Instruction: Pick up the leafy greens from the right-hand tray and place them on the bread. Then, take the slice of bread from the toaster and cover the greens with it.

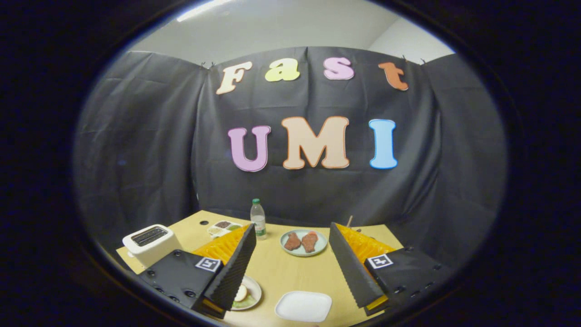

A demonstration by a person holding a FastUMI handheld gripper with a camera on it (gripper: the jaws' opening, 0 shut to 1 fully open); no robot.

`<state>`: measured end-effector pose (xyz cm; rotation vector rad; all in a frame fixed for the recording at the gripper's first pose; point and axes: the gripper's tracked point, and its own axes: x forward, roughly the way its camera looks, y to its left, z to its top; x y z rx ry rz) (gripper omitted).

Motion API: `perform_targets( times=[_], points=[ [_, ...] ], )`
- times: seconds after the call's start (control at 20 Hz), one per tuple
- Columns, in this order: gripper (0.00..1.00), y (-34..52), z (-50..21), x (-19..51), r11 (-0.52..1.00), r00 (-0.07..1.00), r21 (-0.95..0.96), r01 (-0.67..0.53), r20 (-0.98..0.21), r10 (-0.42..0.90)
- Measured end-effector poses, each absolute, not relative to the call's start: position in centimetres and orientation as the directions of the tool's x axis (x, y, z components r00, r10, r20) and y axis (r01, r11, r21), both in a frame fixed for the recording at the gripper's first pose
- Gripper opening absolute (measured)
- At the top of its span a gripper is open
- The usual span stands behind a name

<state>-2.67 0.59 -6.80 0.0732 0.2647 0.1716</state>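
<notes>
My gripper (291, 231) is open and held above the wooden table (272, 268), its fingers wide apart with nothing between them. A white toaster (150, 243) stands left of the left finger; its top slots look dark and I cannot make out a slice in them. Half hidden under the left finger sits a small round plate (253, 290) with something green (243, 302) and a pale round piece (240, 293) on it. A white square plate (304, 306) lies bare between the fingers, close to me.
A light blue plate (320, 247) with two brown pieces of meat sits between and just beyond the fingertips. A water bottle (258, 218) stands at the back. Behind the left fingertip lies a small compartment tray (222, 226). A thin stick (349, 221) pokes up behind the right finger.
</notes>
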Motion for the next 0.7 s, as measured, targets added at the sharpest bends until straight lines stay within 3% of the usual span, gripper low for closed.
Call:
perform_targets(
  times=[0.7],
  points=[
    [1.0, -0.3, -2.9, -1.1, 0.992, 0.983, 0.067, -0.106, -0.143, 0.114]
  ],
)
